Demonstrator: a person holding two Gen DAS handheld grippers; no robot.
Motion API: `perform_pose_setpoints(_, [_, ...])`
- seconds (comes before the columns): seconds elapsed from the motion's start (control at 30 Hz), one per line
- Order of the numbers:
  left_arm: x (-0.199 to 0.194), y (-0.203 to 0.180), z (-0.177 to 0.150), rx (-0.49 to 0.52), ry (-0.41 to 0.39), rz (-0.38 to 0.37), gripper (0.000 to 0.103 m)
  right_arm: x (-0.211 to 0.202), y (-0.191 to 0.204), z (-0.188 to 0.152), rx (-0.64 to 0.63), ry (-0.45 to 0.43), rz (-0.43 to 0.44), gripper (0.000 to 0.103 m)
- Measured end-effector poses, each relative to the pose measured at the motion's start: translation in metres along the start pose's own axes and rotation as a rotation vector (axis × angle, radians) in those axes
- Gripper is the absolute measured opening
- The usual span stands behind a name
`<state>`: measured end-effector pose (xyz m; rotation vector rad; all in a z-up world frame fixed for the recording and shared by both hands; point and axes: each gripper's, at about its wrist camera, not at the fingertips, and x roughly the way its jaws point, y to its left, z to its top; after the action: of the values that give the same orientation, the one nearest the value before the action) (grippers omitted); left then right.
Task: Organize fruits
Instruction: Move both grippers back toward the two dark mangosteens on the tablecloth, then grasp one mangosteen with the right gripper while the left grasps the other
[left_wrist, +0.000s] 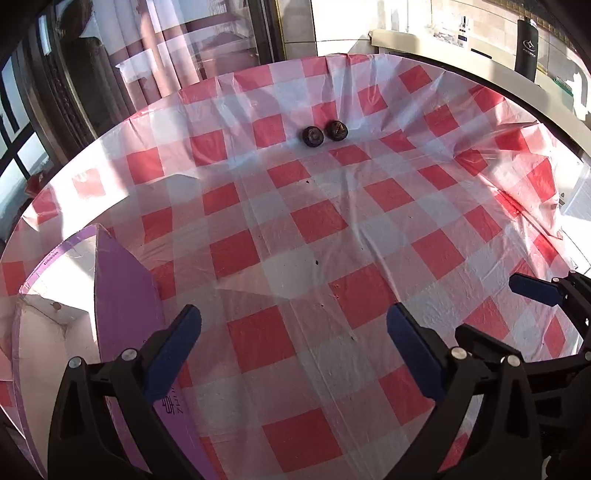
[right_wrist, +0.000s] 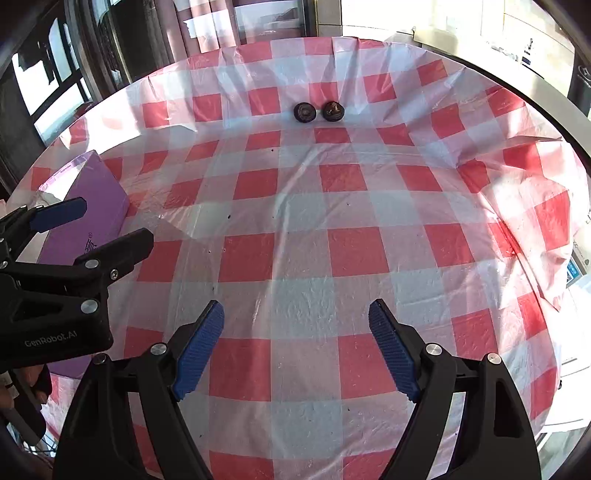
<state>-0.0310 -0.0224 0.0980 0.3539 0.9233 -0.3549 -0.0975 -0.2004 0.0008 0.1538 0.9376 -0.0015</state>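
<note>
A purple box (right_wrist: 86, 206) sits at the table's (right_wrist: 295, 288) left edge beside the left tongs (right_wrist: 107, 225), marked "GenRobot.AI", spread apart. Two dark fruits (right_wrist: 319, 111) lie side by side far across; right tongs (right_wrist: 295, 347) gape empty.

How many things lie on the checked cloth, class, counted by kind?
Dark round fruits: 2 (left fruit, right fruit), side by side at the far edge.
Purple box: 1, at the left.
Total: 3
</note>
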Motion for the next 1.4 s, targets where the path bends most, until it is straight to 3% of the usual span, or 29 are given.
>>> perform_pose_setpoints(0.17, [0.057,-0.007,0.011,-0.048,0.094,0.025,0.101,0.026,-0.033,0.002,0.044,0.055,-0.012,0.079])
perform_pose_setpoints(0.5, [0.130,0.000,0.031,-0.203,0.105,0.063,0.101,0.071,-0.047,0.032,-0.036,0.036,-0.013,0.079])
perform_pose_setpoints(0.63, [0.137,0.006,0.034,-0.274,0.050,0.046,0.102,0.088,-0.053,0.055,-0.039,0.014,-0.021,0.079])
perform_pose_setpoints(0.77, [0.140,0.006,0.033,-0.277,0.000,0.055,0.102,0.101,-0.062,0.076,-0.025,-0.006,-0.032,0.079])
perform_pose_setpoints(1.07, [0.141,0.008,0.032,-0.276,0.000,0.056,0.102,0.135,-0.060,0.121,-0.050,-0.050,-0.050,0.079])
perform_pose_setpoints(1.4, [0.140,0.008,0.032,-0.276,0.000,0.056,0.102,0.195,-0.046,0.206,-0.054,-0.110,-0.101,0.075])
